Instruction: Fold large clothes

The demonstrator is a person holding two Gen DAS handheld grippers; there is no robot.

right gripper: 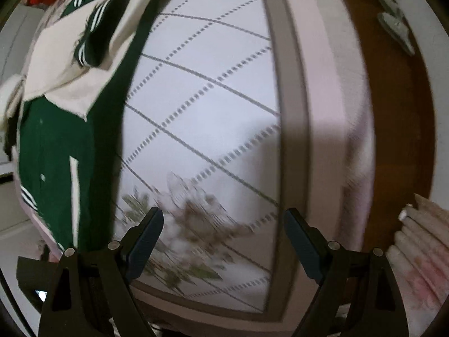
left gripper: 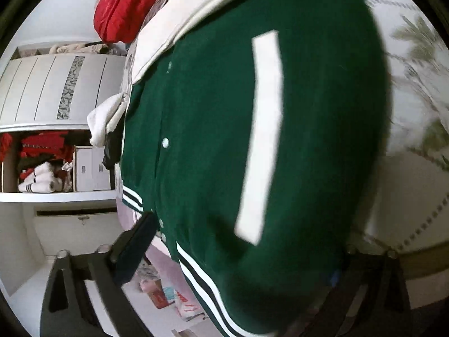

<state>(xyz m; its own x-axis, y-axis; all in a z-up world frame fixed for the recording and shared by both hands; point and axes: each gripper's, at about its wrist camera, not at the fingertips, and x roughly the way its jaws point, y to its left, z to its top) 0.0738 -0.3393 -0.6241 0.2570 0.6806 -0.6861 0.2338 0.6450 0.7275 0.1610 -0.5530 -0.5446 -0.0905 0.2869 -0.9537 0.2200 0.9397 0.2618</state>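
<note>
Left wrist view: green varsity jacket with cream sleeves (left gripper: 213, 146) lies spread on the quilted bedspread (right gripper: 213, 90), ready for folding. Left gripper (left gripper: 238, 255) straddles its hem, seemingly not yet pinching; right gripper (right gripper: 224, 224) hangs wide, empty.

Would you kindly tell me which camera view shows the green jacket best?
The left wrist view: the green jacket fills the frame, with snaps and white stripe visible. The right wrist view shows only its folded sleeves and one edge at the left.

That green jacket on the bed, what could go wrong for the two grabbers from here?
The left gripper straddles the green jacket at its striped hem near the bed's edge; a shallow pinch might drag it off. The cream sleeves lie crossed and could shift. The right gripper is open over bare bedspread and may grab that instead.
</note>
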